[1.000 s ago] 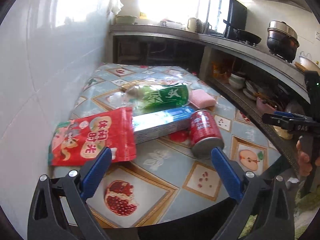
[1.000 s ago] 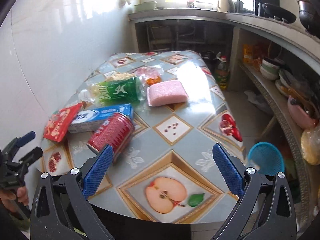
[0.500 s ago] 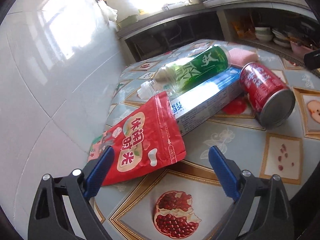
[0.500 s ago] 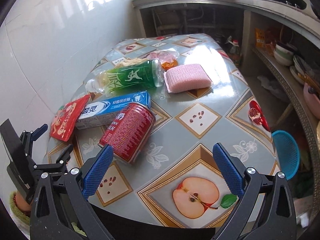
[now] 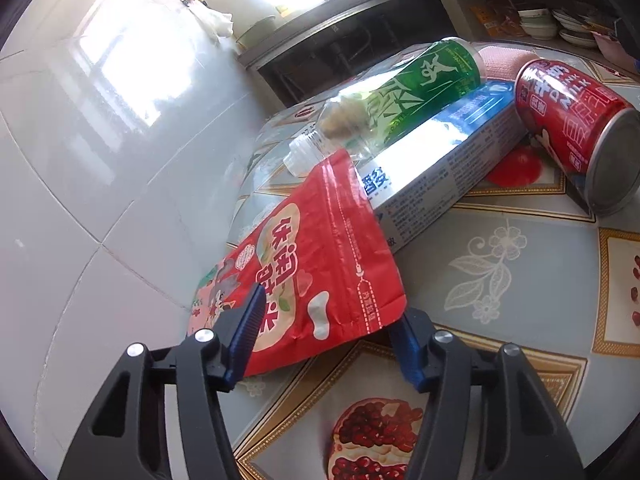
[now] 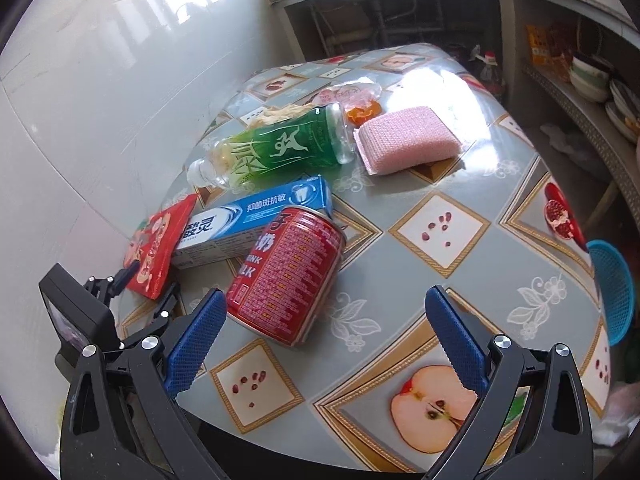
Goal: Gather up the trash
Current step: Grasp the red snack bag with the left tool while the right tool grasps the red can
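The left gripper (image 5: 326, 332) has its fingers (image 5: 250, 322) about half apart, and they have just been closing; the near edge of the red snack pouch (image 5: 304, 276) lies between them. One blue pad lies over the pouch face and the other sits under its near corner, but whether either pad presses on it cannot be told from this view. The pouch lies on the surface (image 5: 520, 280), a patterned cloth with fruit motifs, close to the white tiled wall (image 5: 100, 160), and its far end leans on the blue toothpaste box (image 5: 444, 160). Behind the box lies a green-labelled plastic bottle (image 5: 412, 88) on its side. A red can (image 5: 580, 128) lies on its side beside the box's far end. The right gripper (image 6: 326, 344) has its fingers (image 6: 452, 336) wide apart with nothing between them, hovering just in front of the red can (image 6: 286, 276). In the right wrist view, a pink sponge (image 6: 408, 144) rests beyond the bottle's base, well apart from both grippers. A blue basket (image 6: 614, 292) shows past the edge of the surface on the right.
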Available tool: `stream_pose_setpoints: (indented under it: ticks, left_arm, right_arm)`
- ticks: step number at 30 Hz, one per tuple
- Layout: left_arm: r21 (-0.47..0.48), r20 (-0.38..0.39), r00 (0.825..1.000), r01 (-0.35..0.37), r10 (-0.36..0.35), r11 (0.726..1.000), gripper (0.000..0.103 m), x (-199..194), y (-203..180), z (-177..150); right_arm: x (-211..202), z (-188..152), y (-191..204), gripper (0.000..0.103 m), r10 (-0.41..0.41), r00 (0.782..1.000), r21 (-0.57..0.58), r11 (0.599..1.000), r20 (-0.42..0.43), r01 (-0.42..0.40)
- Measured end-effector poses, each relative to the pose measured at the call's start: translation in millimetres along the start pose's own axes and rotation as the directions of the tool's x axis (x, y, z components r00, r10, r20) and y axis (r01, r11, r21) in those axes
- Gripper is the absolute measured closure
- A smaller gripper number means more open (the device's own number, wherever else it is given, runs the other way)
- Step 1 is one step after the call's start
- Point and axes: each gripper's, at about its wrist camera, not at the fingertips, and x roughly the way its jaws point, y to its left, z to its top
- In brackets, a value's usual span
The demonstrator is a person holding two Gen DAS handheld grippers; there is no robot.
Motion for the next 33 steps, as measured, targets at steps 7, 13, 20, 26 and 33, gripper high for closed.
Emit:
stream_pose_setpoints:
  ticks: [7,13,20,26,33]
  left_arm:
    - [-0.011,-0.014,1.000,0.019,-0.019,1.000,0.071,-2,0,-2]
    - [-0.009,-0.002,1.000,-0.005,0.005,1.000,0.083,-8,3,-6]
    - [-0.013,0.034,0.998,-0.045,0.045,0.999,0.095,-16,5,-9]
    - [-0.026,0.061,0.995,-0.073,0.075,0.997,0.100,-26,10,-14]
    - [-0.025,0.099,0.988,-0.114,0.116,0.993,0.102,-37,16,-17]
  right_arm:
    - [24,7,-5,0.008,0.115,0.991,0.119,0.987,-0.066,-0.107]
    - [42,7,-7,0.010,0.174,0.978,0.208,0.967,-0.113,-0.148]
    - [56,6,-6,0.010,0.201,0.968,0.262,0.952,-0.150,-0.157]
    - [69,7,-5,0.012,0.217,0.962,0.293,0.942,-0.169,-0.161]
    - [80,8,-4,0.017,0.273,0.948,0.345,0.916,-0.164,-0.204]
